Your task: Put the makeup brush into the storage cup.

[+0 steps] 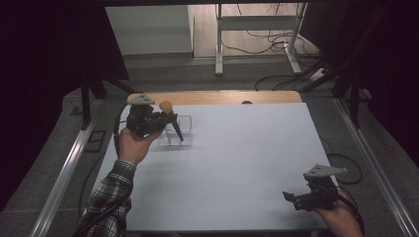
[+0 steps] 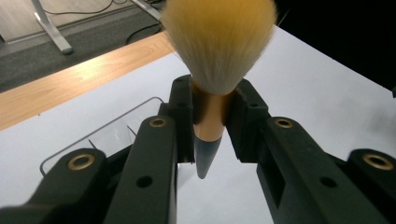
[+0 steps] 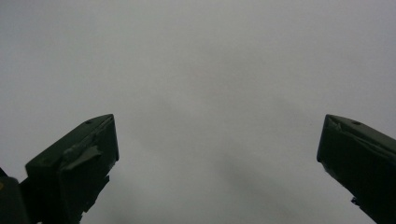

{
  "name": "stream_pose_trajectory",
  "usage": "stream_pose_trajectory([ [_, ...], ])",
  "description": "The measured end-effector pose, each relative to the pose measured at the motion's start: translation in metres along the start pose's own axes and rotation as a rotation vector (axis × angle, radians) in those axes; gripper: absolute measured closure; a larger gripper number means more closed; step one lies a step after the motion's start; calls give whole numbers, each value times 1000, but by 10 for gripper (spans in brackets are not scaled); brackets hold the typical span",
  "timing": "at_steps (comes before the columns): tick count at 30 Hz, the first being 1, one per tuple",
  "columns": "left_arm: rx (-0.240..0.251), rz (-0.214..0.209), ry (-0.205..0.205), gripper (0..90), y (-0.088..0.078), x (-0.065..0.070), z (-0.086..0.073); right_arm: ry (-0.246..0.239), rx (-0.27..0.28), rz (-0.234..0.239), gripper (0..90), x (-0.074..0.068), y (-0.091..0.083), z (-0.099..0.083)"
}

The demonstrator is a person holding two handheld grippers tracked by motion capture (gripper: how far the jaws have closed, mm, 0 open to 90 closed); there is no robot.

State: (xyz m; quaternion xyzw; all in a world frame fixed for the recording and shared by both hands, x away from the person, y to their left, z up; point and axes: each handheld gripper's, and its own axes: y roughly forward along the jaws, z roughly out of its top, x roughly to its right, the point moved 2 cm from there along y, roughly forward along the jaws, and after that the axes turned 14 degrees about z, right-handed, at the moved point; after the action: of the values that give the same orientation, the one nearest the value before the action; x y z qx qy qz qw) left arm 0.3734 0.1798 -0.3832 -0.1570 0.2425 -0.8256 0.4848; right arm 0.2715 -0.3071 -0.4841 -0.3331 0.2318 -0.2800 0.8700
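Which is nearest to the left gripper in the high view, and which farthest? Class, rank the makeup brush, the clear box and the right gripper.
1. makeup brush: clamped in the left gripper, bristles up.
2. clear box: on the table just beside and below the jaws.
3. right gripper: far off, at the table's near right corner.

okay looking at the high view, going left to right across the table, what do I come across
Left gripper with its jaws shut on the makeup brush → clear plastic organizer → bare stretch of the white table → right gripper, jaws open and holding nothing, at the near right corner.
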Motion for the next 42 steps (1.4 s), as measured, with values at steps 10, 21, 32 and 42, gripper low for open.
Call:
stream_pose_trajectory([
  [10,6,22,5,735,4,-9,12,4,15,-2,0,1,-3,-1],
  [21,6,40,-14,735,14,-18,15,6,18,-8,0,2,-5,-2],
  [32,11,57,-9,735,28,-18,22,-6,-2,-5,0,1,-2,-2],
  [42,13,70,-5,734,40,-18,25,-7,-4,-3,0,1,-2,-2],
])
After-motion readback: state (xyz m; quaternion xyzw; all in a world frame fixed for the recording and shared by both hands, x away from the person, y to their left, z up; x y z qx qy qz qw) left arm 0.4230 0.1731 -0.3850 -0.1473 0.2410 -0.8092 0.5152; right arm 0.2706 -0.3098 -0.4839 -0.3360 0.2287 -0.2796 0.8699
